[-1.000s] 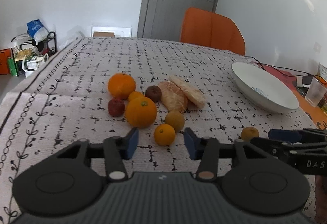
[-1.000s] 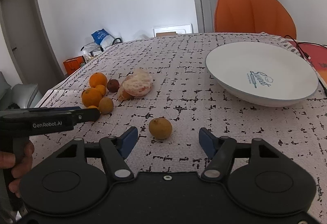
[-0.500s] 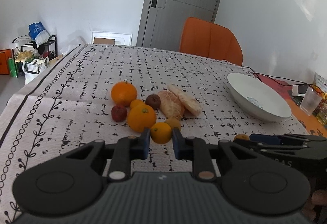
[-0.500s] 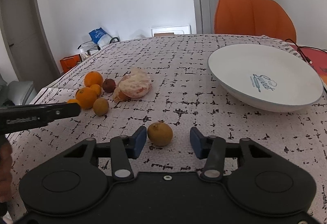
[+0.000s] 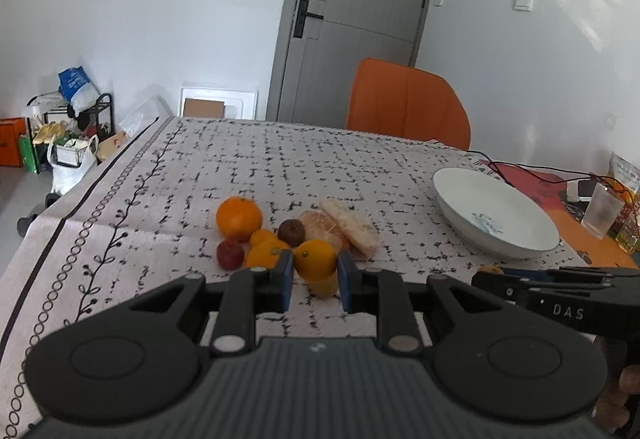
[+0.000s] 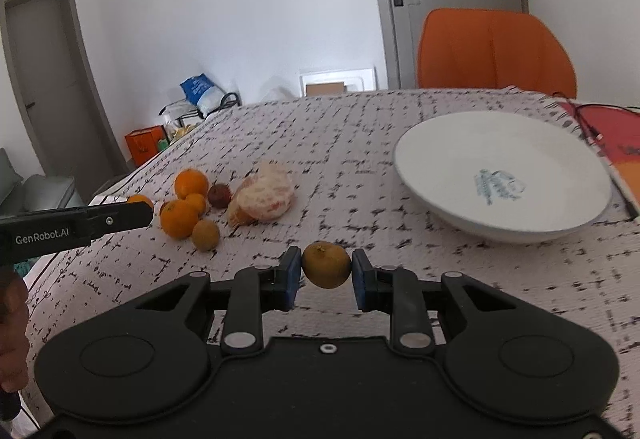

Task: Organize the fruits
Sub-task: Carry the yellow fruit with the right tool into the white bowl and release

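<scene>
Holding a fruit in each hand, you have both grippers pinched on something round and smooth, and that is the risk. Your left gripper (image 5: 313, 275) clamps a small orange (image 5: 315, 259) between its blue pads, lifted just above the cloth with a duller yellow-green fruit (image 5: 325, 287) partly hidden under it. Your right gripper (image 6: 326, 275) grips a brownish-yellow citrus (image 6: 326, 265) the same way, raised clear of the table.

Each fruit looks to touch the flat pads only at two small spots on its curve. I judge that a quick swing or a tilt of the wrist could let one roll out, and it would not stay put on the cloth. Squeezing harder could bruise the skin, so carry them level and slowly.

Watch the left side: the pile sits close behind the pads. A large orange (image 5: 239, 218), a dark reddish fruit (image 5: 230, 254), a brown wrinkled one (image 5: 291, 232) and a peeled pomelo (image 5: 344, 229) with dry, papery membrane lie touching or nearly so; a nudge could scatter them.

Further right stands the white bowl (image 6: 432, 143), glossy, shallow and sloped, still empty. Dropped from height, a fruit could bounce or skid over its low rim. The woven tablecloth (image 6: 360, 127) looks grippy.
</scene>
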Tool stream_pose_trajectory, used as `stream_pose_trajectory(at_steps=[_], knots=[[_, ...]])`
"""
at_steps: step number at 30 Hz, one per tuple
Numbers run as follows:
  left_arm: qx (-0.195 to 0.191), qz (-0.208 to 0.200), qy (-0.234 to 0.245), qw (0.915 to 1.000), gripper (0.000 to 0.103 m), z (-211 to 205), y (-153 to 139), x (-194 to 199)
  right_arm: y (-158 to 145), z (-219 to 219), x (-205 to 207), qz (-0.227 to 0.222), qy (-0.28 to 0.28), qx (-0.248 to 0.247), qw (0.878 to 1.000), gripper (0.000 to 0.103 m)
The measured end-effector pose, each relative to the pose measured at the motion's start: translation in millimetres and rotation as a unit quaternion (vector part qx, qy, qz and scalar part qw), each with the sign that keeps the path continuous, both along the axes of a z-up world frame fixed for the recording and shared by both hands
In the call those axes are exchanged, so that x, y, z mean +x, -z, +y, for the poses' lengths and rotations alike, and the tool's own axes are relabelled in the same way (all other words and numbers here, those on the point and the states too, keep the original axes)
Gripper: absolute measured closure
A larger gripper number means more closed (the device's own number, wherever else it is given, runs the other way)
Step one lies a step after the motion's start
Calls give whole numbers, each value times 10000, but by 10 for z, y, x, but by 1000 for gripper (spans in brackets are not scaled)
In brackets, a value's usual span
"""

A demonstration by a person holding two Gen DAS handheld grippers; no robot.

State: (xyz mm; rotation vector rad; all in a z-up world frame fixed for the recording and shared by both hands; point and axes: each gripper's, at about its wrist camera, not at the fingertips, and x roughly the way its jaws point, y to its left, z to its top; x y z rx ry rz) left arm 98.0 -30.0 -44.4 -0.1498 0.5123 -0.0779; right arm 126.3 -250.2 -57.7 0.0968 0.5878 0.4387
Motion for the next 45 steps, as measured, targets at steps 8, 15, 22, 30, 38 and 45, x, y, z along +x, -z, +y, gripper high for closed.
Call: stream_pose_trajectory(at_steps=[8, 15, 22, 30, 38, 45], knots=[[90, -88, 276, 9995, 81, -243, -79, 63, -100, -275, -50, -203, 284, 124, 9993, 77], [137, -142, 509, 9985, 81, -463, -93, 200, -98, -483, -12, -319, 472, 160, 9982, 77], [156, -228, 744, 9968, 81, -656, -140, 347, -138, -674, 33, -455, 690, 235, 9963, 77], [50, -356, 907, 9952, 81, -846, -212, 492, -142, -792, 64, -516, 854, 230, 9947, 77], [61, -365, 1064, 9936, 81, -1021, -226, 580, -146, -880, 147, -564, 994, 281, 9930, 77], [143, -304, 1159, 9927, 81, -1145, -199, 689, -119, -1018, 231, -543, 1216, 266, 9907, 77]])
